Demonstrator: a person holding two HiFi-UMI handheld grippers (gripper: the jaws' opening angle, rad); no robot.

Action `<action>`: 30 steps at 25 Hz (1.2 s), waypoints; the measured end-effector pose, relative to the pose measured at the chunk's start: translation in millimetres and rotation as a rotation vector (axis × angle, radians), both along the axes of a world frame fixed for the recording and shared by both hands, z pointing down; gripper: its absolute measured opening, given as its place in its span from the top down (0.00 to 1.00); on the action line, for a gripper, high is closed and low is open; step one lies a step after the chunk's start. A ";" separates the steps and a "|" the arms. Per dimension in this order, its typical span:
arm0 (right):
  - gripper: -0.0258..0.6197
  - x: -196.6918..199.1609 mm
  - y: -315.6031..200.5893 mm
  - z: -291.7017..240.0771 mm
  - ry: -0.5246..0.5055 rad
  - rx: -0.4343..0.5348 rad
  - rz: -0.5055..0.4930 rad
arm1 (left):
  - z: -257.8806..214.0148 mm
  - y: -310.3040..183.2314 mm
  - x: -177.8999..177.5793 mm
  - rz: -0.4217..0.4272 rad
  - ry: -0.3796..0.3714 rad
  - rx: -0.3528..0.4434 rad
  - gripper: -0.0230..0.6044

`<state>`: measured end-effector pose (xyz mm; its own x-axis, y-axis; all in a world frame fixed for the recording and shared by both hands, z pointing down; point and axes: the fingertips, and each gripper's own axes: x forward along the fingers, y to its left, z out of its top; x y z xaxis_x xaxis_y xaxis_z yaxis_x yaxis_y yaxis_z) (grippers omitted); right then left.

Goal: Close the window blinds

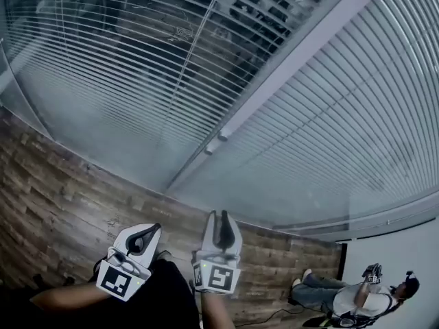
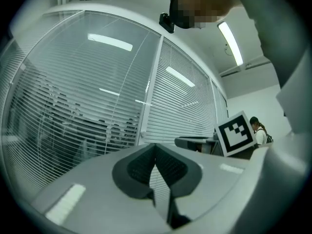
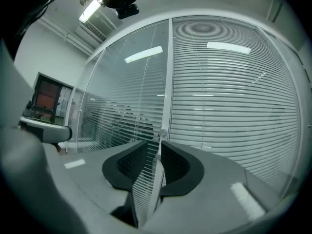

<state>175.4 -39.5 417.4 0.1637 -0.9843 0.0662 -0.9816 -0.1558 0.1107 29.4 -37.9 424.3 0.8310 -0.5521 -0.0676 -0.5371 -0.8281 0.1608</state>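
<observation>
Our right gripper (image 3: 160, 143) stands partly open. Its two dark pads have a clear gap between them and nothing is in it, only the window seen beyond. Our left gripper (image 2: 156, 146) is closed tip to tip and also holds nothing. In the head view both hang low, below the bottom edge of the window, the left gripper just beside the right.

Straight past the right gripper's jaws rises the white frame post (image 3: 169, 77), which carries a small round knob (image 3: 164, 132). The knob is near the jaws' line but not touching them.

Left of the post, the left blind (image 1: 137, 67) has its slats tilted open, so we see dark shapes through them. Right of the post, the right blind (image 1: 343, 129) already looks shut flat. A thin rod or cord (image 1: 192, 53) runs down the left pane; we cannot tell whether it hangs in front of the glass.

We judge the slats to be thin, light and easily bent. Lamp reflections suggest they sit behind glass, so they are no place to grip. The knob looks hard, smooth and small, and likely to slip. We would pinch it squarely across its sides with both pads and then turn it gently. If the rod proves reachable, it is probably light and free to swing, so we would take it low down.
</observation>
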 end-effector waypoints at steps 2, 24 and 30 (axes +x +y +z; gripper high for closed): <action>0.82 11.2 -15.6 3.1 0.012 0.012 0.013 | 3.4 -10.3 1.8 -0.026 0.002 -0.006 0.96; 0.72 39.5 -170.9 8.8 0.263 -0.115 -0.016 | 7.5 -62.6 -4.7 -0.103 0.023 -0.009 0.96; 0.73 39.9 -177.6 7.6 0.347 -0.136 0.062 | 13.8 -72.9 -14.5 -0.119 0.019 -0.043 0.96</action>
<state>215.4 -217.1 425.0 0.2584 -0.9578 0.1259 -0.8713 -0.1748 0.4586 14.9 -110.8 438.0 0.7582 -0.6496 -0.0570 -0.6277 -0.7507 0.2062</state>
